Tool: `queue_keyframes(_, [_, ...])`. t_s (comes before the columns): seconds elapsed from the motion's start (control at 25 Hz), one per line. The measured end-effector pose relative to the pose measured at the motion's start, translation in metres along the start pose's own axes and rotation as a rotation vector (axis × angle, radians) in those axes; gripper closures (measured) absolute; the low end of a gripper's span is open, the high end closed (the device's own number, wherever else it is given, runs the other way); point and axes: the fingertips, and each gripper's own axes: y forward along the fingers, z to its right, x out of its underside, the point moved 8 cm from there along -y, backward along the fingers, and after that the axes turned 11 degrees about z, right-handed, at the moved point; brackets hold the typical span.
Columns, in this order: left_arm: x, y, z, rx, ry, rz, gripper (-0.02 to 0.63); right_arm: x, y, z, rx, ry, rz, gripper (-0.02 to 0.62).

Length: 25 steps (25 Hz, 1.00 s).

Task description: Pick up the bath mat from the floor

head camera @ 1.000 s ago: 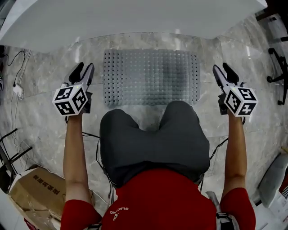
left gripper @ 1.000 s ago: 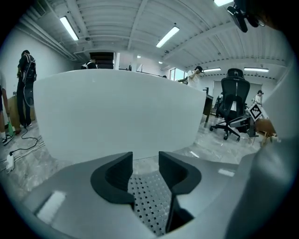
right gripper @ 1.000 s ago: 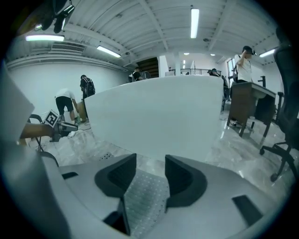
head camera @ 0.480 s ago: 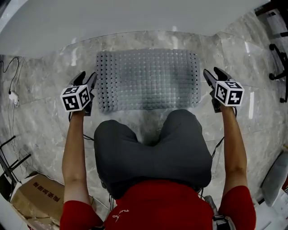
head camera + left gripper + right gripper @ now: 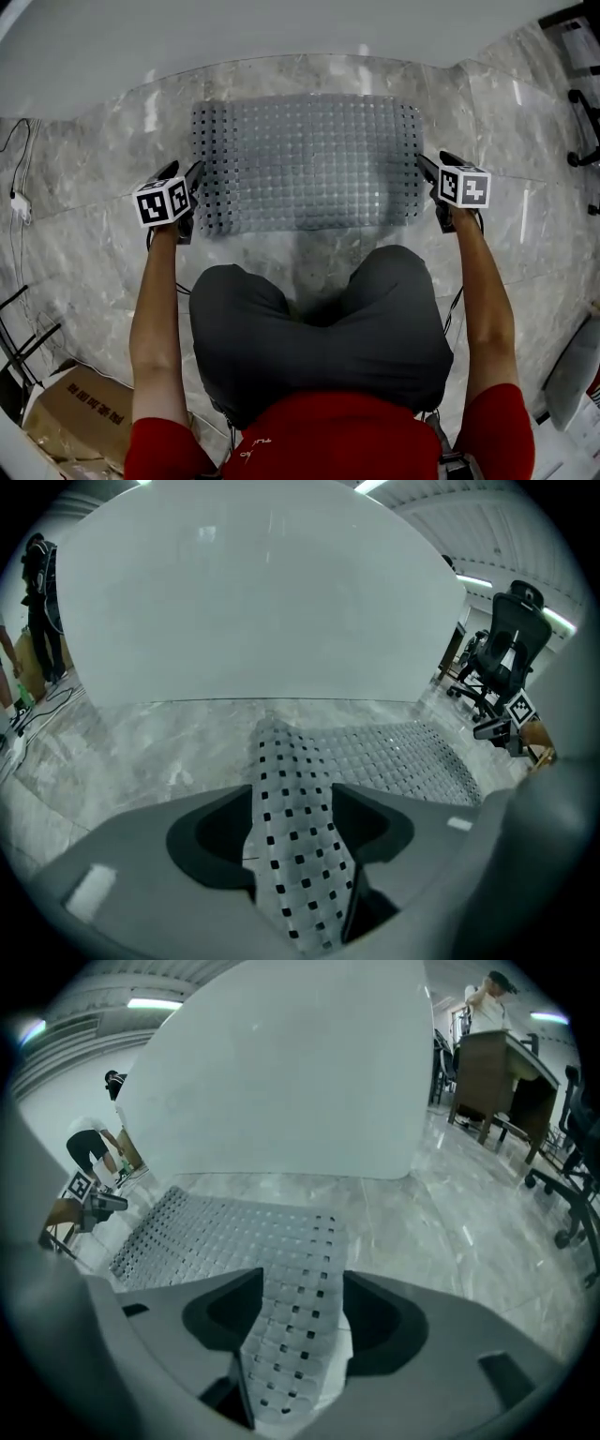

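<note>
My left gripper (image 5: 184, 172) at ten o'clock and right gripper (image 5: 437, 161) at two o'clock have just been opening their jaws. Each straddles a short edge of the bath mat (image 5: 305, 159) without clamping it. The mat lies flat on the floor (image 5: 94, 187) at twelve o'clock.

Left hand-held gripper (image 5: 186, 172), black with a marker cube: pitched down, jaws just opening, standing apart around the left edge of the grey perforated rubber bath mat (image 5: 309, 159). Right hand-held gripper (image 5: 437, 161): same, at the right edge. Bare forearms (image 5: 155, 300) extended.
</note>
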Motion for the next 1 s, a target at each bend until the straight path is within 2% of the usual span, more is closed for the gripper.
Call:
queue_keyframes(0.2, [0.016,0.018,-0.012,0.013,-0.012,-0.053,0.348,0.024,0.024,0.010,0.012,0.053,-0.082,0.350])
queue_keyframes(0.48, [0.037,0.045,-0.016,0.072,-0.094,-0.146,0.318,0.041,0.052,0.015,0.013,0.095,-0.143,0.336])
queue_keyframes(0.68, [0.048,0.058,-0.017,0.057,-0.065,-0.212,0.301,0.051,0.065,0.022,0.028,0.096,-0.178,0.327])
queue_keyframes(1.0, [0.059,0.072,-0.018,0.031,-0.057,-0.247,0.299,0.059,0.085,0.022,0.028,0.099,-0.200,0.325])
